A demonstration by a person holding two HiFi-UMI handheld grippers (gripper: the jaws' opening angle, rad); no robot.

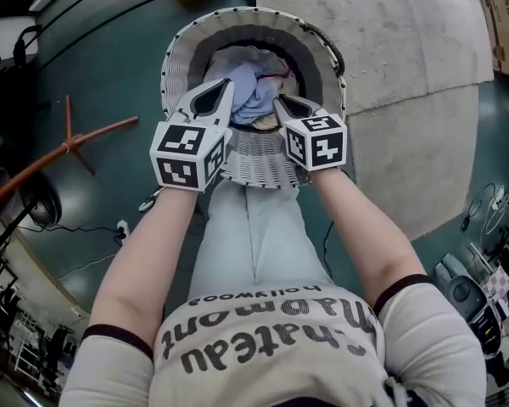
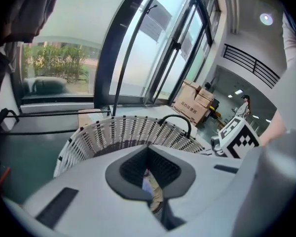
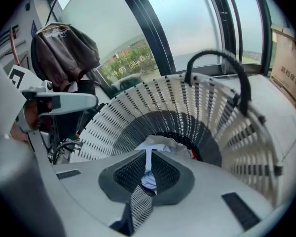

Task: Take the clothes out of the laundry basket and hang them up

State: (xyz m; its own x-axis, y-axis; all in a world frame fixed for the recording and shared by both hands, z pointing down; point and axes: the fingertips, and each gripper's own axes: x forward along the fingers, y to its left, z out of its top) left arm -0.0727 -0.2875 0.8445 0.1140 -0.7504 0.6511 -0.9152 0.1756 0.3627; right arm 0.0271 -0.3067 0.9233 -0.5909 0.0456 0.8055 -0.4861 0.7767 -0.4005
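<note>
A white wicker laundry basket (image 1: 180,58) stands on the floor in front of the person's legs. It holds a heap of pale blue and white clothes (image 1: 253,91). My left gripper (image 1: 226,86) reaches over the basket's near rim, pointing down at the heap, jaws shut and empty. My right gripper (image 1: 281,102) hangs beside it over the same rim, also shut with nothing gripped. In the left gripper view the shut left gripper (image 2: 148,150) faces the basket wall (image 2: 113,132). The right gripper (image 3: 149,153) points at the pale clothes (image 3: 160,143) inside the basket (image 3: 138,107).
A red-brown wooden stand (image 1: 68,147) lies across the dark green floor at the left. A pale rug (image 1: 407,75) lies right of the basket. Cardboard boxes (image 2: 195,102) sit by the tall windows. A dark garment (image 3: 64,48) hangs at the left. Cables (image 1: 123,227) trail nearby.
</note>
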